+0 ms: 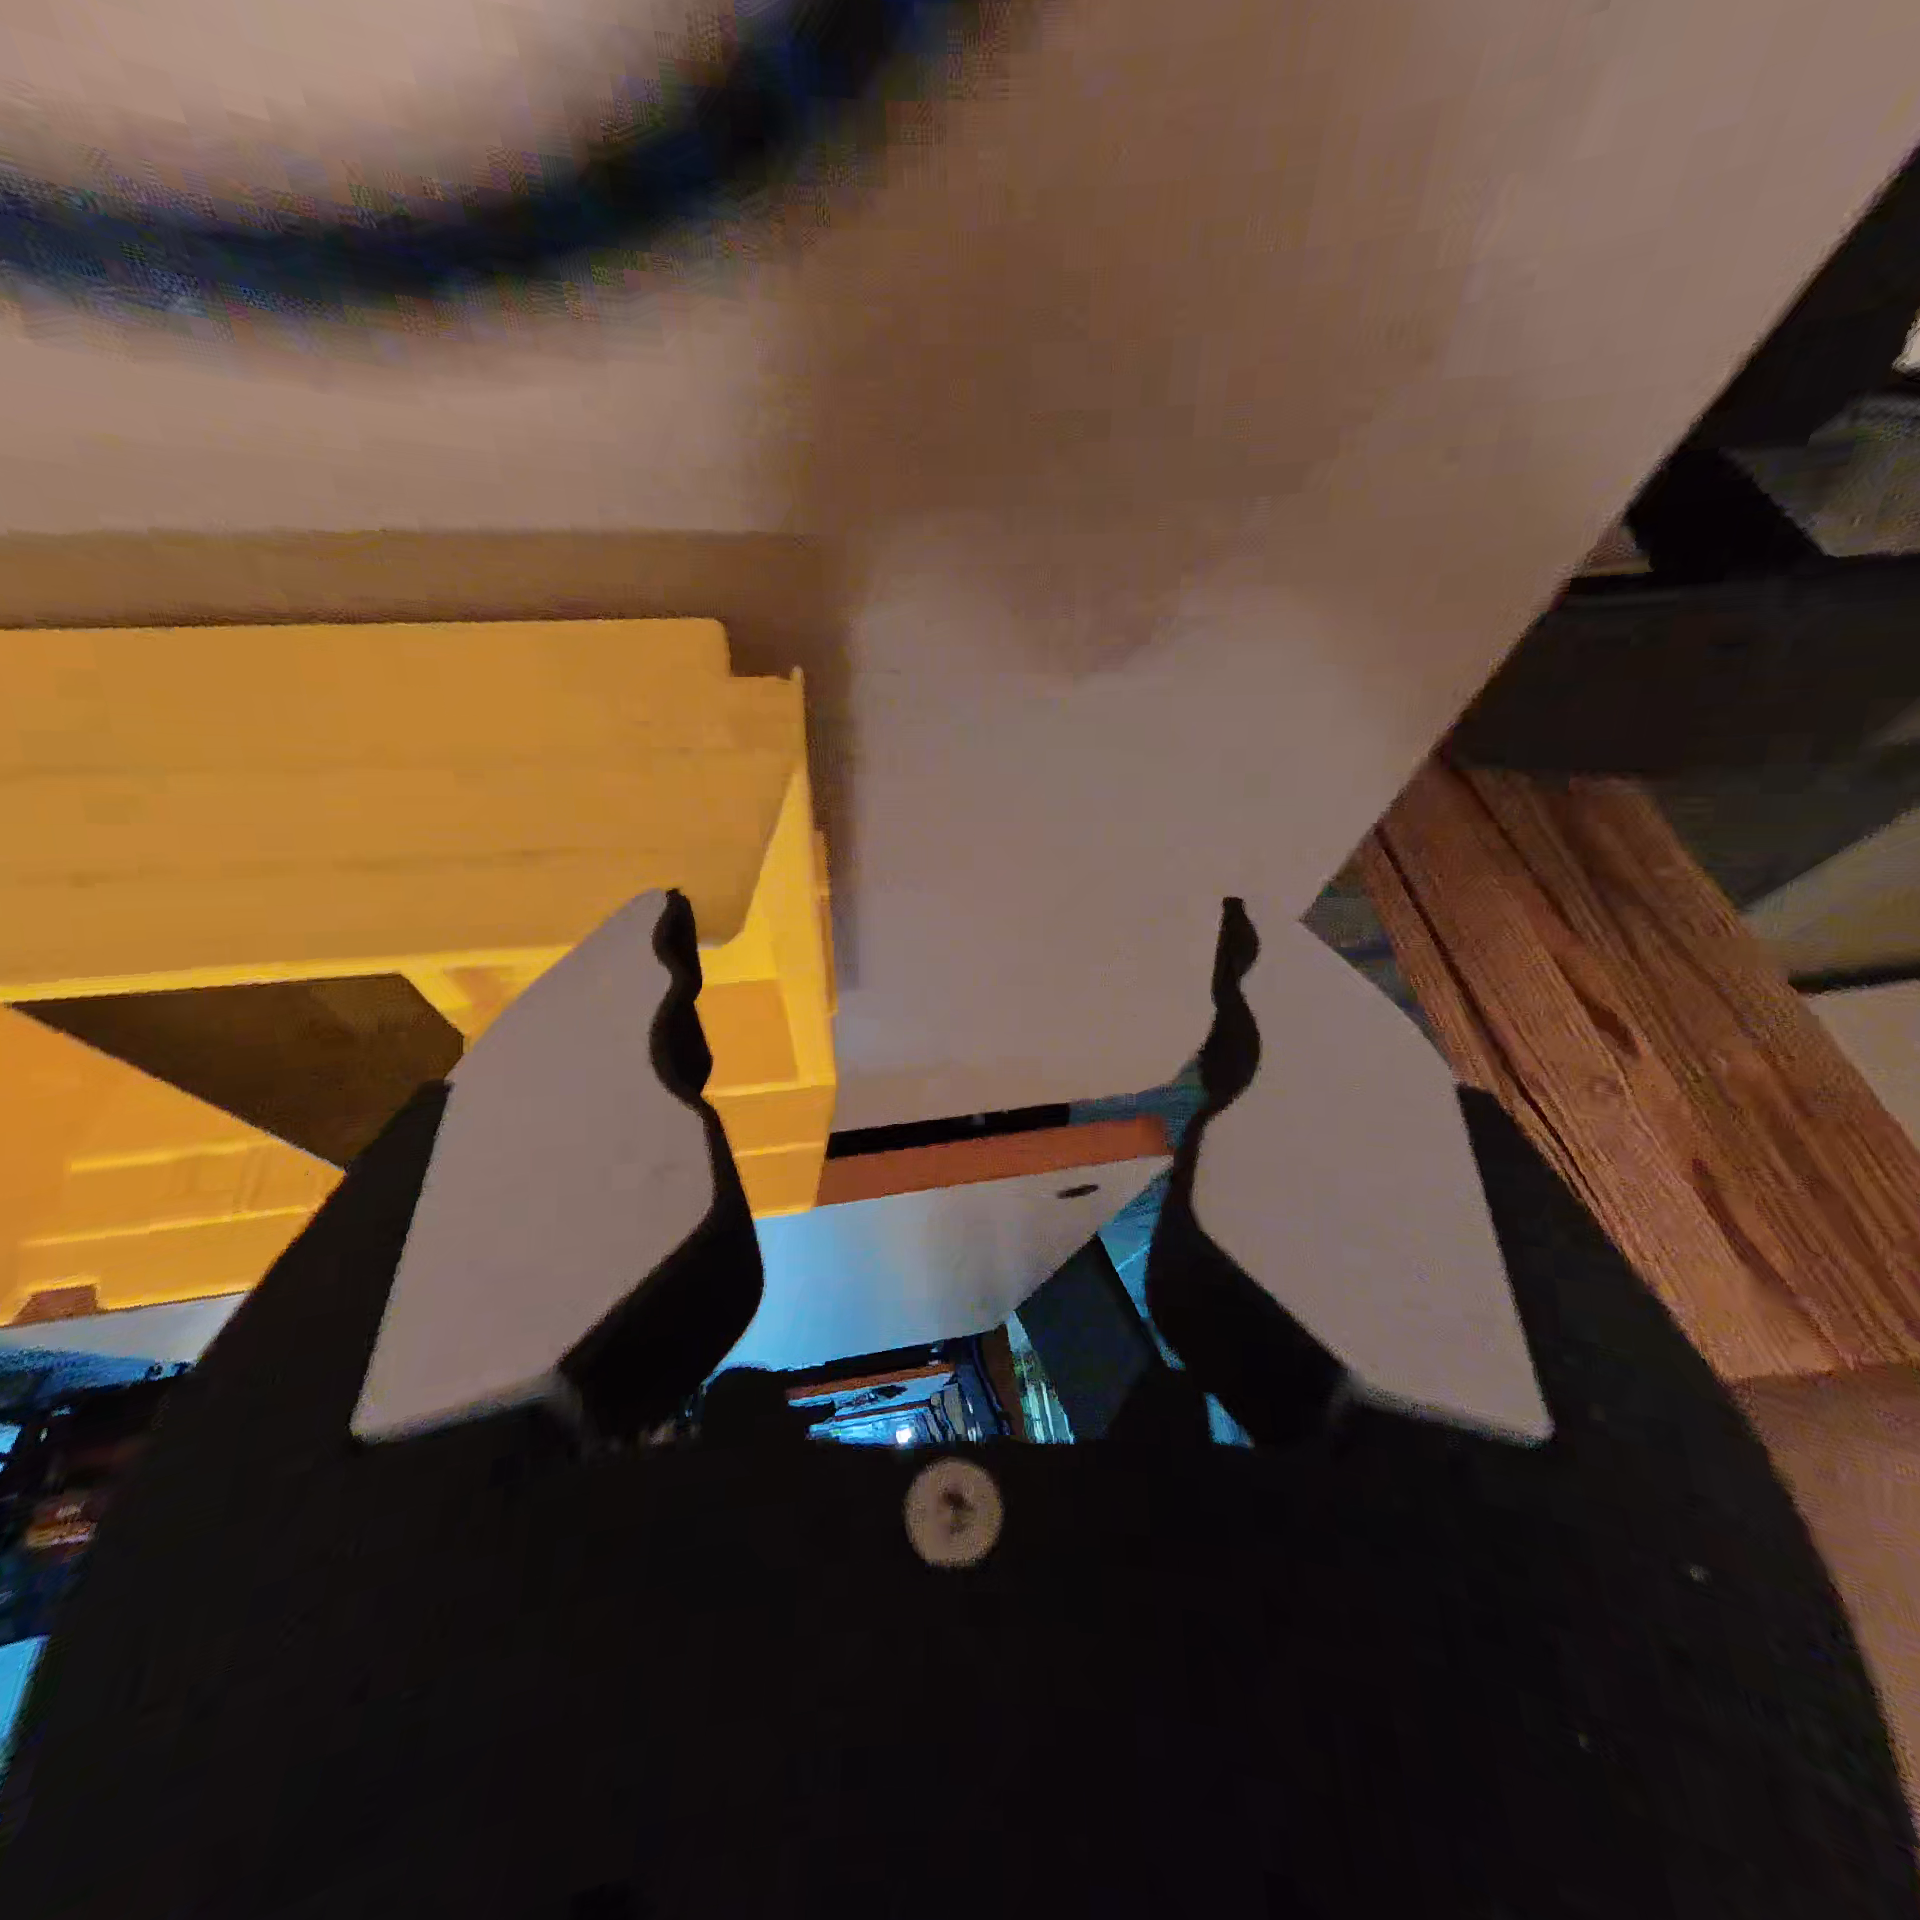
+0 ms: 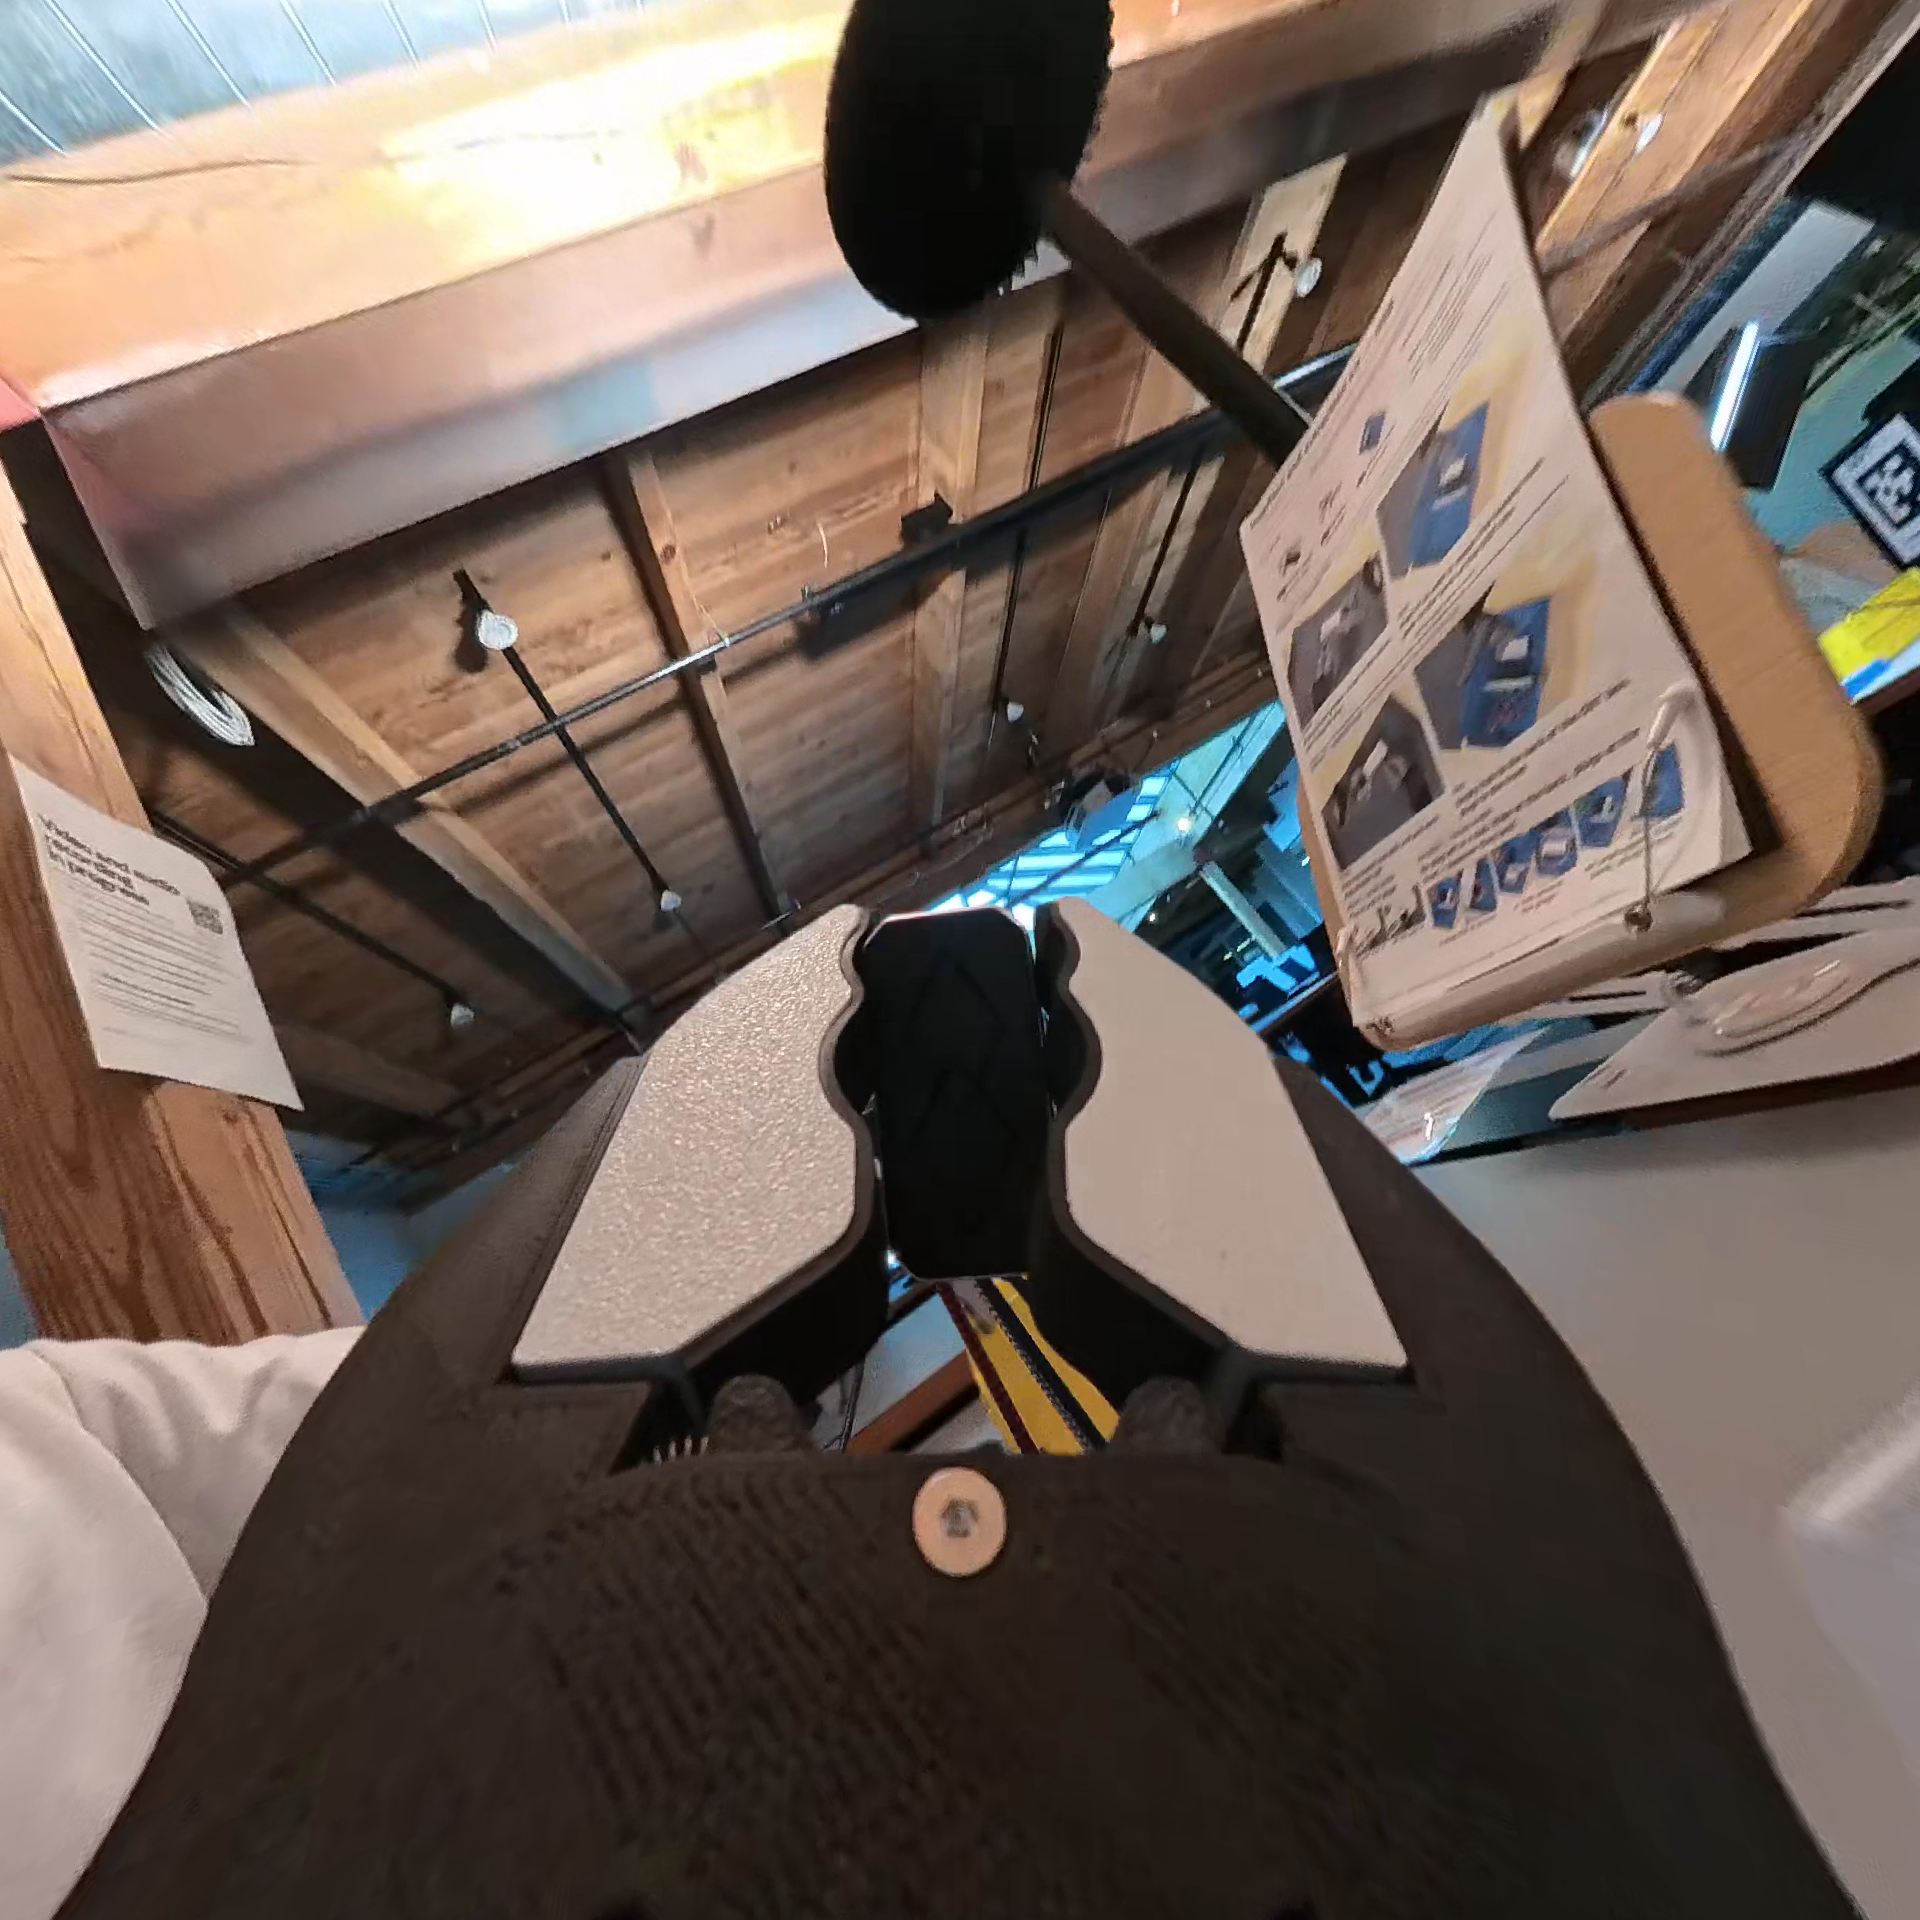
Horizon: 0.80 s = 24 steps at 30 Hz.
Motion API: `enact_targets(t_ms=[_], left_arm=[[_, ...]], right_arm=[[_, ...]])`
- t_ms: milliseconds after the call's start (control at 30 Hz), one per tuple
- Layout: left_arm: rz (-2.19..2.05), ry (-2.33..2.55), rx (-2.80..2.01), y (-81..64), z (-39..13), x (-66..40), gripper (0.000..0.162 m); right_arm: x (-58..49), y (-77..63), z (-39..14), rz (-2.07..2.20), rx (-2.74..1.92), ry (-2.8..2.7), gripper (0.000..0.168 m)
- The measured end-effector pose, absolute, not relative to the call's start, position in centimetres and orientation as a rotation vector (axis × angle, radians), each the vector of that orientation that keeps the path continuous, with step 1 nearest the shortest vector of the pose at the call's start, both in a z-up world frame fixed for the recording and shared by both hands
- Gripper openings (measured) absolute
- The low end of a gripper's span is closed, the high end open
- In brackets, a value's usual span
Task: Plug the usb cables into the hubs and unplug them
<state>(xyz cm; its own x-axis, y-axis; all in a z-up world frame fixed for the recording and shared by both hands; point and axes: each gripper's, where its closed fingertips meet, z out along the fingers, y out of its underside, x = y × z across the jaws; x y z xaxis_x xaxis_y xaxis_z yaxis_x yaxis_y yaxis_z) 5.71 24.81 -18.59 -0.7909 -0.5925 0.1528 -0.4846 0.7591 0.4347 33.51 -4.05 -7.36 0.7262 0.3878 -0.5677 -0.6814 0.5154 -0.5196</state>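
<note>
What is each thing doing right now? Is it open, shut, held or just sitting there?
Left gripper: open, holding nothing.
Right gripper: shut on the black plug.
Black plug: clamped between the fingers, lifted in the air.
Yellow bin: sitting on the white table, untouched.
White table: bare where the left gripper points.
Black cable: blurred, lying loose on the table.
Printed sheet: fixed to a board, tilted.

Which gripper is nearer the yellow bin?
Left. The left gripper, open, sits right beside the yellow bin, one fingertip overlapping its corner. The right gripper, clamped on a black object, shows no bin nearby.
</note>
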Motion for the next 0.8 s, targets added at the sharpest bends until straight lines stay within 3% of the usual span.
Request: enact_targets(t_ms=[100,167,333,467,600,700,800], left_arm=[[-0.571,-2.496,0.837,25.4,-15.6,3.3,0.069],[-0.342,-2.685,0.825,24.1,-15.3,6.0,0.069],[0.953,-3.371,0.958,16.2,-9.8,21.0,0.071],[2.192,-3.231,0.575,9.1,-5.3,23.5,0.071],[2.491,-3.112,0.399,5.0,-7.3,24.4,0.073],[2.892,-2.83,0.229,2.9,-4.9,23.2,0.071],[3.015,-2.634,0.087,1.4,-3.8,22.0,0.076]], right_arm=[[34.0,-5.8,-6.6,0.636,-0.767,0.382,0.029],[34.1,-6.3,-6.2,0.65,-0.758,0.382,0.029],[32.5,-5.2,-5.1,0.764,-0.714,0.347,0.029],[30.8,-3.8,-4.3,0.96,-0.603,0.337,0.029],[29.4,-2.3,-4.2,1.113,-0.551,0.347,0.029],[28.8,-1.0,-4.9,1.174,-0.58,0.372,0.029],[28.4,-0.2,-5.5,1.285,-0.546,0.378,0.029]])
